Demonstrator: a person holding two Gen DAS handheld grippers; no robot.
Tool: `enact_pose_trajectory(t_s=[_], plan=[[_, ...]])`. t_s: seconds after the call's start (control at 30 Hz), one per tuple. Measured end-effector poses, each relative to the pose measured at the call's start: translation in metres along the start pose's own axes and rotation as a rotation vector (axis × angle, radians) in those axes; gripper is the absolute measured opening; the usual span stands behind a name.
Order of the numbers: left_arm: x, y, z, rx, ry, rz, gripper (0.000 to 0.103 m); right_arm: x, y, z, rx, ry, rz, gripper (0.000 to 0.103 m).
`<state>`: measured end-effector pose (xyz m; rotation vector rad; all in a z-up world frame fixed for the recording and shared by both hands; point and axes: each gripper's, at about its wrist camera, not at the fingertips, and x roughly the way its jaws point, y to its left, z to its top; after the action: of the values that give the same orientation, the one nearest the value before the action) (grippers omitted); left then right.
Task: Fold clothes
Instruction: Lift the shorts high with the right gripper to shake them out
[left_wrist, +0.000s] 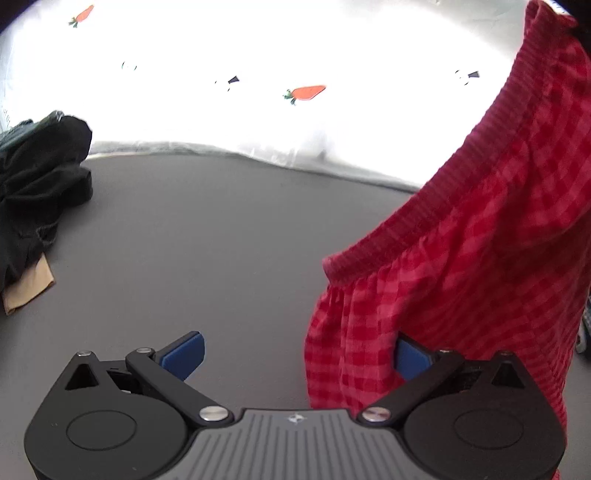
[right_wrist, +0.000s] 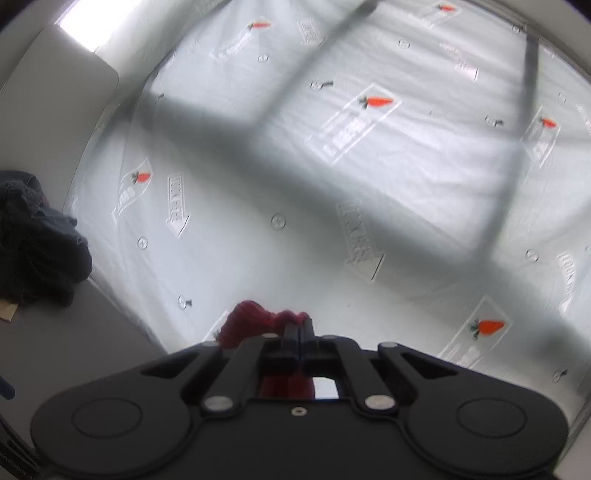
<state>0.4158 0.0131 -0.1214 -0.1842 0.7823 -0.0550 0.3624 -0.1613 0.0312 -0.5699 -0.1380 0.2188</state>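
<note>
Pickup/spread step: right gripper (right_wrist: 299, 326) clamped on the red shorts' (left_wrist: 480, 229) waistband, holding them hanging above the grey table (left_wrist: 207, 236), left gripper (left_wrist: 295, 356) wide apart beside the cloth, so next it should pinch the waistband's free end.

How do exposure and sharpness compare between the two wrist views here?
Left wrist view: the carrot-print sheet is blown out to near white, while the red checked garment and grey surface are sharp. Right wrist view: evenly exposed but soft, with broad dark shadow bands across the sheet; the right tongs look blurred.
</note>
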Motion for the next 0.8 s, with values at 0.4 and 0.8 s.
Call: enact_pose_trajectory(t_s=[0.4,0.8], plan=[[-0.046,-0.06,0.036,0.014,-0.282,-0.049,0.103,-0.092,-0.058,0.082,-0.037,-0.346,-0.154,0.001],[-0.083,-0.125,0.053,-0.05,-0.599,0.144,0.103,-0.161,-0.091,0.108,-0.029,-0.466,-0.288,0.001]])
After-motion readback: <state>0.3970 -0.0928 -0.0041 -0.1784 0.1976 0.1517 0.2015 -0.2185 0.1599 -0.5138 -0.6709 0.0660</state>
